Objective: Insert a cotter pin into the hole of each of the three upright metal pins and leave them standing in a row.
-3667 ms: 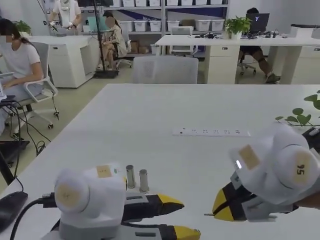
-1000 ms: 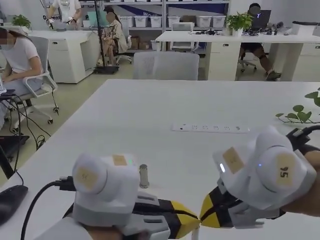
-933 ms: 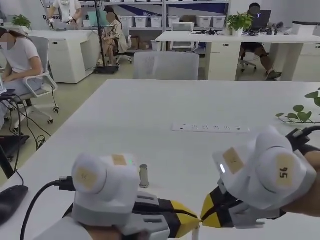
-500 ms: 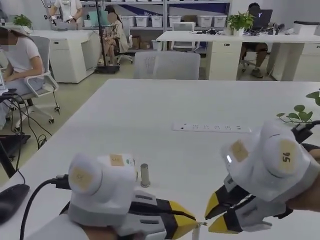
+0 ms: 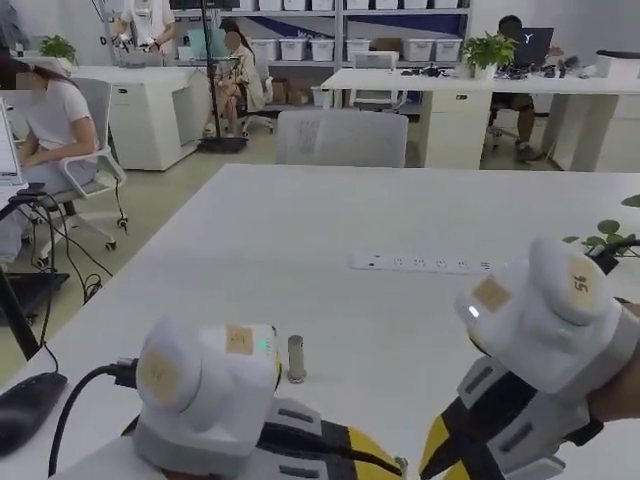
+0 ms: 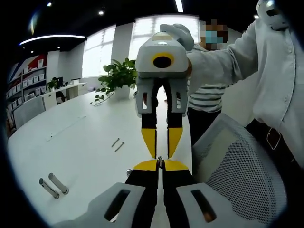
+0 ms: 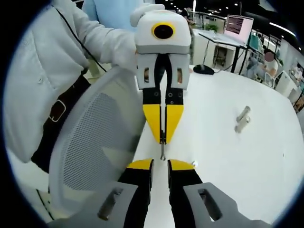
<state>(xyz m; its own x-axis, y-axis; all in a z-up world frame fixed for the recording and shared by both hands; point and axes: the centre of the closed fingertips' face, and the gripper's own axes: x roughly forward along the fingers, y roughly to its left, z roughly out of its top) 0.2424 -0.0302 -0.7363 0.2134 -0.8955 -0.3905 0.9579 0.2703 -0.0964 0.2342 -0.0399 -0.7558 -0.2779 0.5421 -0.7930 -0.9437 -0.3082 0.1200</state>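
My left gripper (image 5: 388, 466) (image 6: 160, 164) is shut on a thin cotter pin (image 7: 162, 147), whose end sticks out past the yellow tips. Tip to tip with it, my right gripper (image 5: 441, 462) (image 7: 160, 165) is open, its jaws a little apart and just short of the pin's end. One upright metal pin (image 5: 296, 358) stands on the white table (image 5: 330, 240) behind the left gripper. In the gripper views two metal pins (image 6: 53, 185) (image 7: 242, 118) stand side by side. Two loose cotter pins (image 6: 118, 143) lie on the table. A small pale stub (image 7: 192, 164) sits beside the tips; I cannot tell what it is.
A white power strip (image 5: 425, 265) lies across the table's middle. A potted plant (image 5: 605, 238) stands at the right edge. A mesh chair back (image 7: 95, 133) sits close to the table's near edge, and a black cable (image 5: 80, 395) trails off the left gripper.
The right gripper's jaws, closed tip to tip against the left gripper a second ago, have opened and drawn back slightly. The cotter pin stays in the shut left gripper. The head camera shifted.
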